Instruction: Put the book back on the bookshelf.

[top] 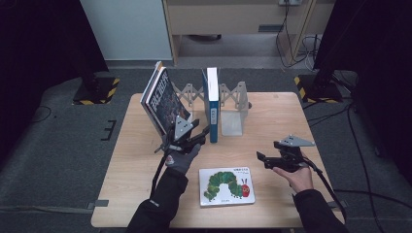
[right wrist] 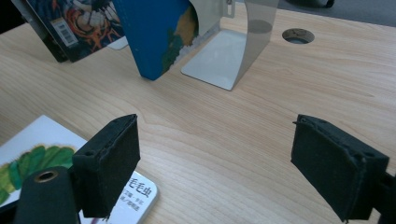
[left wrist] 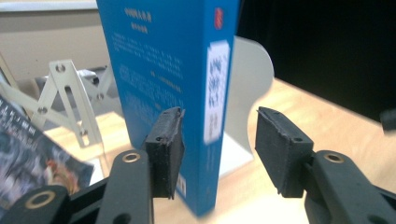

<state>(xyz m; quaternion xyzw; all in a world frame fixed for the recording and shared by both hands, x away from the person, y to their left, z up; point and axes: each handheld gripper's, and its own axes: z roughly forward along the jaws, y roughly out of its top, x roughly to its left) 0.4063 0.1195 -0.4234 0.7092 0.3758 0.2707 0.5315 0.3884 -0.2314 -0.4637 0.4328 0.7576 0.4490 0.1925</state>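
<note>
Here the blue book stands in the bookend; both grippers' jaws apart, empty.

Your left gripper sits right at the lower spine of the blue book standing upright against the metal bookend, its jaws parted, though I can't quite tell whether they touch it. Your right gripper hovers open over bare table, well apart from that book. The caterpillar picture book lies flat between your forearms, and the dark-covered books lean left of the blue one.
</note>
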